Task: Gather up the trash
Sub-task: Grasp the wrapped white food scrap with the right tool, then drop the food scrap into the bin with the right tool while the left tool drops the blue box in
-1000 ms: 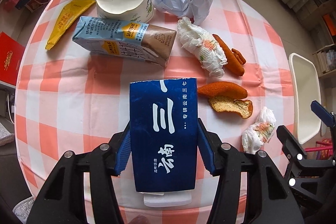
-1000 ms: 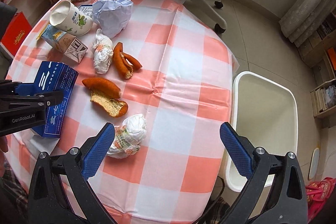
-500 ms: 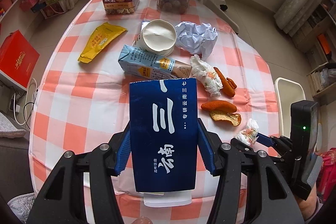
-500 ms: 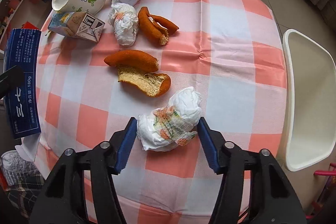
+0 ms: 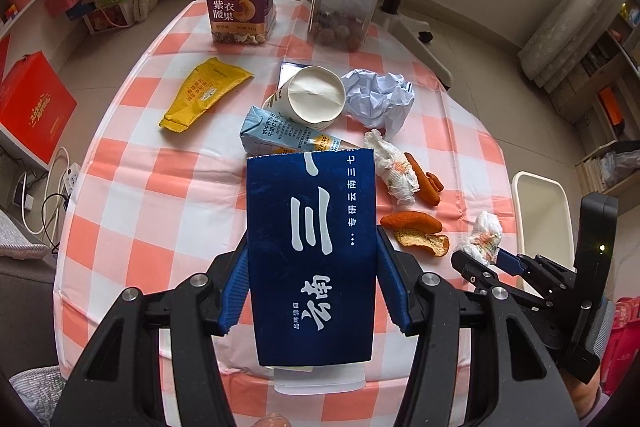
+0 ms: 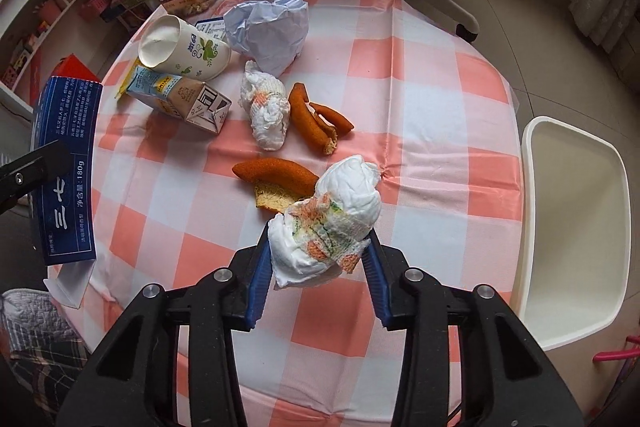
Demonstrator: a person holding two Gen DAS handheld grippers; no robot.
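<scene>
Compared with 1 second earlier, the right gripper [image 6: 316,251] has just been closing from wide apart, and its 2 blue pads now press on the crumpled tissue wad [image 6: 326,223] that then lay on the cloth beside it; the wad is now raised clear of the table. The left gripper [image 5: 312,283] was low over the table 1 second ago and now looks from higher up, so both snack jars have come into its view; its jaws remain clamped on the dark blue box [image 5: 312,251], held upright above the near edge of the table. The held wad is white, wrinkled paper with orange and green printed patches, bulging above the pads. The box is a tall, flat carton with white Chinese lettering and a pale flap hanging open at its lower end. On the round table with its orange-and-white checked cloth [image 6: 440,99] lie the remaining pieces: a second tissue wad [image 6: 266,113], orange peels [image 6: 316,119] beside it, another peel [image 6: 276,175] nearer, a milk carton [image 6: 180,99] on its side, a tipped paper cup [image 6: 184,49], a ball of white paper [image 6: 270,29] and a yellow packet [image 5: 204,93]. A white bin [image 6: 576,227] stands beside the table on the right.
</scene>
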